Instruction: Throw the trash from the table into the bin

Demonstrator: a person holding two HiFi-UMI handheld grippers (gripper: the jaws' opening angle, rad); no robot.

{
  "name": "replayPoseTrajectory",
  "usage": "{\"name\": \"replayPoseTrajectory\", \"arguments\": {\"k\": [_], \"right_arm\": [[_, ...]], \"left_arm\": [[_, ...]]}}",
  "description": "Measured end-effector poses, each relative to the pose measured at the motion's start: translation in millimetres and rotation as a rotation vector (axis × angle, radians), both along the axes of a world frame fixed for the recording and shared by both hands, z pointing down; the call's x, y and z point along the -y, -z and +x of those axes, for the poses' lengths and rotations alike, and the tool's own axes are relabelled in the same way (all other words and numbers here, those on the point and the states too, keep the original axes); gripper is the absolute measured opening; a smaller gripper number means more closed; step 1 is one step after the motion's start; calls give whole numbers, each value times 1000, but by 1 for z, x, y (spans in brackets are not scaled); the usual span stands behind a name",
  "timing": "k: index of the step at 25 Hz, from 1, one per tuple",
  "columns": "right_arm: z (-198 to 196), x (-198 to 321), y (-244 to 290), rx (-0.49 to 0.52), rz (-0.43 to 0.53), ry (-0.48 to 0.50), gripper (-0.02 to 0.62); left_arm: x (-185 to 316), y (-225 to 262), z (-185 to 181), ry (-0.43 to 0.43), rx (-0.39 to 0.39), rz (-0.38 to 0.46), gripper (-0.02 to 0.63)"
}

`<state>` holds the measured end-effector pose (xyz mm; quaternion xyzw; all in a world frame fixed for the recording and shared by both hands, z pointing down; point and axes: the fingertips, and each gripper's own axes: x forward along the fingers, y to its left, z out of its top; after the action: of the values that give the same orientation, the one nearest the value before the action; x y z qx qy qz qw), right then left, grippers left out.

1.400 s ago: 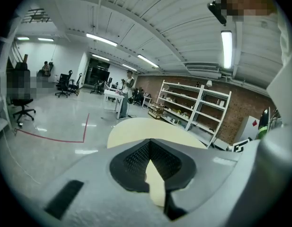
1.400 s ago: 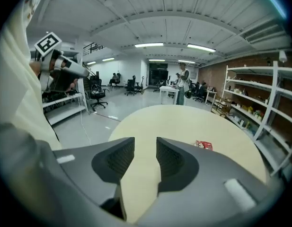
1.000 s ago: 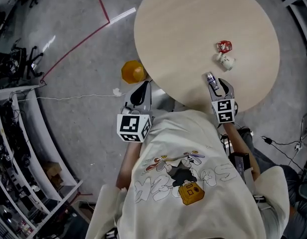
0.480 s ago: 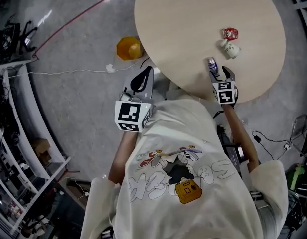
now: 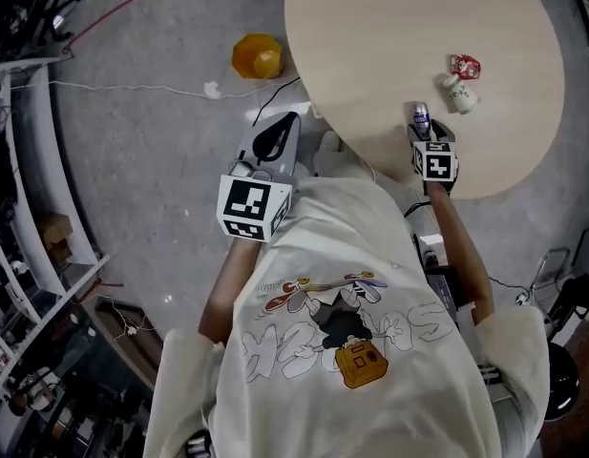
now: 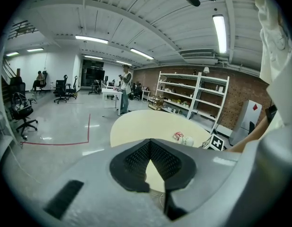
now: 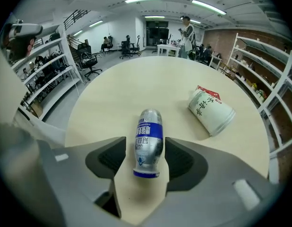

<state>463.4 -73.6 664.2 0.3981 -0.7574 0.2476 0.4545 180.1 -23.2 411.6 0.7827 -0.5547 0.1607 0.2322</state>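
A silver and blue bottle (image 7: pixel 149 141) lies on the round beige table (image 7: pixel 136 79) between the jaws of my right gripper (image 7: pixel 146 161). The jaws have just been opening and stand open, with no pad pressing the bottle. In the head view the bottle (image 5: pixel 421 114) shows just ahead of the right gripper (image 5: pixel 425 132) near the table's (image 5: pixel 370 46) front edge. A white paper cup (image 7: pixel 211 110) lies on its side beyond, with a red wrapper (image 7: pixel 209 91) behind it. The yellow bin (image 5: pixel 257 55) stands on the floor left of the table. My left gripper (image 6: pixel 149 143) is shut and empty, off the table.
A white cable (image 5: pixel 132 89) runs across the grey floor near the bin. Shelving racks (image 5: pixel 17 189) line the left side. Office chairs (image 6: pixel 22 115) and a standing person (image 6: pixel 125 86) are far off. More shelves (image 6: pixel 193 96) stand behind the table.
My right gripper has come down over the bottle, which now lies between its jaws. The left gripper has drifted slightly nearer the table edge.
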Motion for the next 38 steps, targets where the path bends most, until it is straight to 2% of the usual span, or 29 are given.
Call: {"name": "replayPoseTrajectory", "arguments": {"k": [2,3,10,20,38], "right_arm": [[3,-1,0,-29,-6,1,236],[5,-1,1,-43,-4,7,198],[-9,-9,13,-77,9,68,193],[-42,-8,26,-53,29,127,192],[-163,-2,46,-5,27,383,192]], "left_arm": [[-3,2,-2,10,-3,-6,3],[-5,3,-3,15,-3,-8,3],[-18,8,-21,56,-20,-27,3],[-37,5,-45,119,-47,-35,3],[-78,13,-122,336,-82,-11,3]]}}
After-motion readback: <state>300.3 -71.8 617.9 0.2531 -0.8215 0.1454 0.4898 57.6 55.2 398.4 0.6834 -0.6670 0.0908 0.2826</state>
